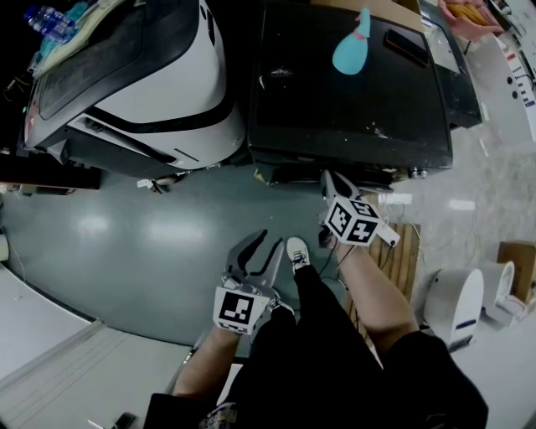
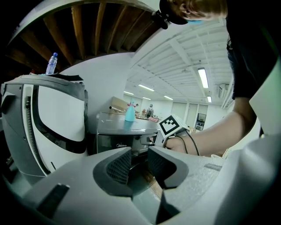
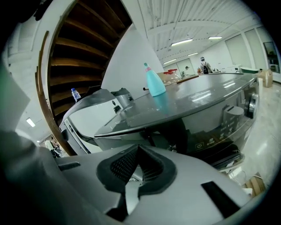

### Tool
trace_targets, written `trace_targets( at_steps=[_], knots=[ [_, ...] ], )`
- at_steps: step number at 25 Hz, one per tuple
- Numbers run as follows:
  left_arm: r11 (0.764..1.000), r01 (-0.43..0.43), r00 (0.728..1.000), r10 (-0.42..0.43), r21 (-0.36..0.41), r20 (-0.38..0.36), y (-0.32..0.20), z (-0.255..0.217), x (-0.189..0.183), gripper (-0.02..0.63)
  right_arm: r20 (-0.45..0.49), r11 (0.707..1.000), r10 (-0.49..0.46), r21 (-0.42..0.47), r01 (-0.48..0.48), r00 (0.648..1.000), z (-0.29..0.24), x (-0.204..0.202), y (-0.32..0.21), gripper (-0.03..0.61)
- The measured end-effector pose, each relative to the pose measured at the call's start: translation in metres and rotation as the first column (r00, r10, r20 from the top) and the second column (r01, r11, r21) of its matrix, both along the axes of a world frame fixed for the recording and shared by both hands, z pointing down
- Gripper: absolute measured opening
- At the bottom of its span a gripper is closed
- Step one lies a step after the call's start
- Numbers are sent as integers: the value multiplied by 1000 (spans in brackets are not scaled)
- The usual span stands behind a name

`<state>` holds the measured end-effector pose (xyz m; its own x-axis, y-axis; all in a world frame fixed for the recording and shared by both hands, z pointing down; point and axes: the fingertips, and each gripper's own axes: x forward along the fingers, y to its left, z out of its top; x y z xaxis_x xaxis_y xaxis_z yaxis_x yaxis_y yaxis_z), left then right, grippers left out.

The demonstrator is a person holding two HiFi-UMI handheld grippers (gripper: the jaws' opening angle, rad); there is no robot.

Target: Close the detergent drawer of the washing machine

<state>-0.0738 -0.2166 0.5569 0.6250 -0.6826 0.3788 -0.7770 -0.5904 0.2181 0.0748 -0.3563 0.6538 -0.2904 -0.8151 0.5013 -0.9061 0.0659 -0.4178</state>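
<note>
The dark front-loading washing machine (image 1: pixel 352 100) stands ahead of me, its grey front and control strip (image 2: pixel 118 143) showing in the left gripper view. My right gripper (image 1: pixel 329 179) is at the machine's upper front edge, left of centre, with its pads (image 3: pixel 151 160) closed together and nothing between them. The detergent drawer itself is hidden behind that gripper, so I cannot tell how far out it stands. My left gripper (image 1: pixel 254 250) hangs lower over the floor, well short of the machine, with a gap between its pads (image 2: pixel 119 166) and nothing in it.
A teal spray bottle (image 1: pixel 353 46) and a flat black item (image 1: pixel 408 46) lie on the machine's top. A white appliance (image 1: pixel 142 75) stands to the left with a water bottle (image 1: pixel 46 18) on it. A wooden pallet (image 1: pixel 404 260) and a white unit (image 1: pixel 456 306) are at the right.
</note>
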Motion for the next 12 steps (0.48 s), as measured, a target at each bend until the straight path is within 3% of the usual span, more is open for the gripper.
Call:
trace_targets(
  at_steps=[2,3,12],
  knots=[
    [1000,18,1000,-18,13,7,5,-5,-7,31,10,999,-33,38,33,999,-15,-8,5,-3],
    [1000,23,1000,-23,18,10,8,-8,-9,13,11,997,-52,59,51,999,-22,-12,9,-3],
    [995,62,998,-63,80,11,55,-42,-41,3,-19,943,-230,245,227,973,-96,-68,73,-2]
  ],
)
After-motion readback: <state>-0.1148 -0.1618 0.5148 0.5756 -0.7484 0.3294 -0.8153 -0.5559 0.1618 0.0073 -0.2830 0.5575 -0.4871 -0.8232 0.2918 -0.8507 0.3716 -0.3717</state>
